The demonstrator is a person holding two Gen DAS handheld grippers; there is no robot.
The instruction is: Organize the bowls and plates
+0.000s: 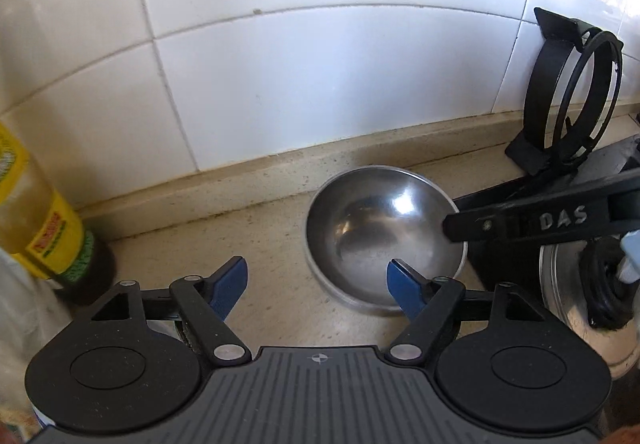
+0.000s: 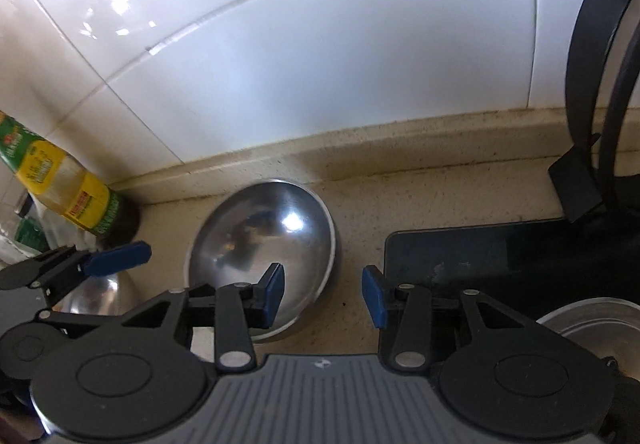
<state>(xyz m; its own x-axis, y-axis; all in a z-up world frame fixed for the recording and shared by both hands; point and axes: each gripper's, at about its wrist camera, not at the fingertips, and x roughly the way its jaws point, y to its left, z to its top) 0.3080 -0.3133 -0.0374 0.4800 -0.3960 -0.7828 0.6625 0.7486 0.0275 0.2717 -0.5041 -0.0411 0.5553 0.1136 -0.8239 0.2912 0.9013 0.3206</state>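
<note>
Where the beige speckled countertop (image 1: 280, 244) meets its low raised ledge below the white wall tiles (image 1: 320, 84), your steel bowl (image 1: 380, 236) sits upright and empty, a bright glint on its inner wall. In the right wrist view the same bowl (image 2: 264, 244) lies just left of a black glass cooktop (image 2: 500, 264).

Your left gripper (image 1: 316, 284) hangs over the counter with its jaws spread apart and nothing between them; its right blue pad (image 1: 404, 284) overlaps the bowl's near rim in the picture, but you cannot tell whether it touches. Your right gripper (image 2: 324, 296) is also released, jaws parted with only bare counter between them, its left pad (image 2: 274, 292) in front of the bowl's near right edge and its right pad before the cooktop's corner. From the left wrist view the right gripper's black arm crosses in from the right, carrying raised letters that read "DAS" (image 1: 564, 218).

Left of the bowl stands an oil bottle (image 1: 44, 220) with a yellow, red and green label; its print is too blurred to read. A black ring-shaped stand (image 1: 568, 96) rests upright against the tiles at the right. A second steel vessel's rim (image 2: 592, 324) shows at the lower right on the cooktop, and another shiny steel piece (image 2: 96, 296) lies below the left gripper's blue pad.
</note>
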